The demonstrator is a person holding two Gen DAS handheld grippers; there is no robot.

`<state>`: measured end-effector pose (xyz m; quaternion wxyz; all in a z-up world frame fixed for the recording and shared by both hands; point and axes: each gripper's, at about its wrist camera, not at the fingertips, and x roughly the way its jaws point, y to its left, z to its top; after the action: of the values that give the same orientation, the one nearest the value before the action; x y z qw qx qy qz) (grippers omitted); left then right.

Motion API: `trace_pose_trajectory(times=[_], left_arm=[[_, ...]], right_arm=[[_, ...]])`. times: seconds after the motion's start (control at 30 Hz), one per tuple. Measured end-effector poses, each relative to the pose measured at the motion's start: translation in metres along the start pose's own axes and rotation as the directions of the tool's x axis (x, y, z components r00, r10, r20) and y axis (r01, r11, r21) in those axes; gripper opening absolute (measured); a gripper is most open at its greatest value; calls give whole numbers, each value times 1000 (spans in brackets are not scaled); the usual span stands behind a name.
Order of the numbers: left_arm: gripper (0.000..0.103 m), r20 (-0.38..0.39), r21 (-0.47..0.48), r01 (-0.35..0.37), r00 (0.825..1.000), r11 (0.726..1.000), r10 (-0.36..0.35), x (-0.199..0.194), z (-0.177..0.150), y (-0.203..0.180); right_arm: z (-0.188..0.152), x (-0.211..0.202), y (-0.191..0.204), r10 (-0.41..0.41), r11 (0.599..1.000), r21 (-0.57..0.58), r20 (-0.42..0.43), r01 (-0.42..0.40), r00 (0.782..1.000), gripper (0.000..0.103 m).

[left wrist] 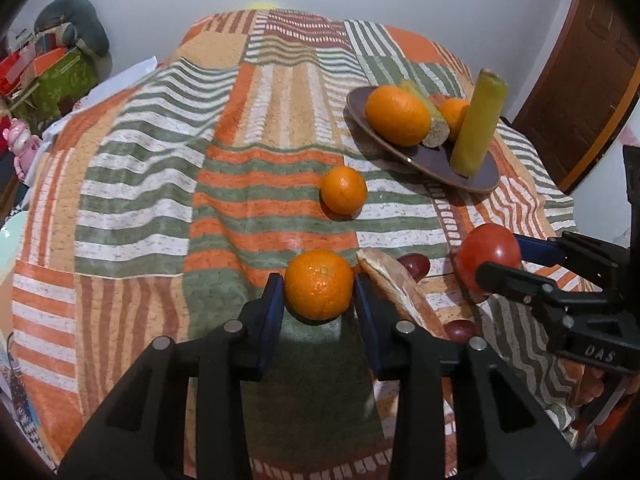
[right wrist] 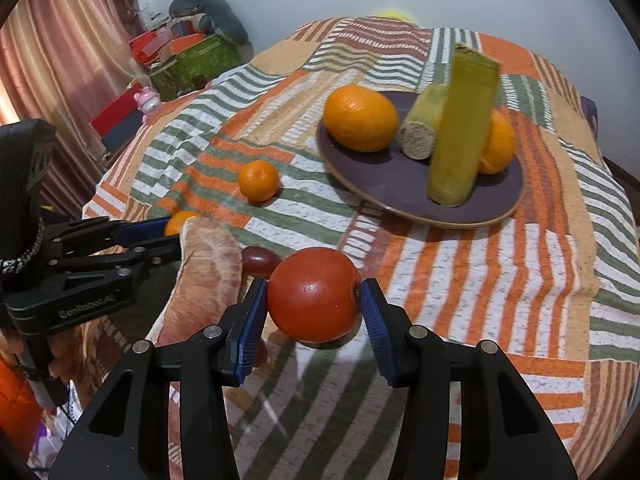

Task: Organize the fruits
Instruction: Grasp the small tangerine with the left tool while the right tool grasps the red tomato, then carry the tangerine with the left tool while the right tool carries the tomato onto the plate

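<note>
My left gripper (left wrist: 318,292) is shut on an orange (left wrist: 319,284) just above the striped cloth. My right gripper (right wrist: 314,298) is shut on a red tomato (right wrist: 314,294), which also shows in the left wrist view (left wrist: 489,256). A small orange (left wrist: 344,191) lies loose on the cloth; it also shows in the right wrist view (right wrist: 258,181). A dark plate (right wrist: 380,184) holds two oranges (right wrist: 360,118) and two sugarcane pieces, one upright (right wrist: 460,132) and one lying (right wrist: 424,128). A pomelo wedge (right wrist: 208,272) lies between the grippers.
Dark red grapes (right wrist: 260,261) lie by the pomelo wedge. Boxes and a cushion (right wrist: 192,48) are piled at the far left, beside a curtain (right wrist: 60,60). A wooden door (left wrist: 580,80) stands at the right. The table's front edge is near both grippers.
</note>
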<state>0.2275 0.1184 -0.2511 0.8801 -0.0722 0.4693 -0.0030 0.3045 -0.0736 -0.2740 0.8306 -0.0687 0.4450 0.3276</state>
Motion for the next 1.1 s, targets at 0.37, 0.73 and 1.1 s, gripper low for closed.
trace_pose_trajectory(times=[0.37,0.73,1.1], left_arm=[[36,115,9,-16,993,1000,15,-45,21,-11],[35,142,45,33,989,998,-39,-39,43,-51],[36,123,75,56,990,996,-65,-7,64,-76]], right_arm=[[-2,-38,-43,-66,995,83,68,61,995,44],[16,-58,-80,-125,983,150,149,102,981,44],[35,-40,-106,-127,980,170,159,100,979,44]])
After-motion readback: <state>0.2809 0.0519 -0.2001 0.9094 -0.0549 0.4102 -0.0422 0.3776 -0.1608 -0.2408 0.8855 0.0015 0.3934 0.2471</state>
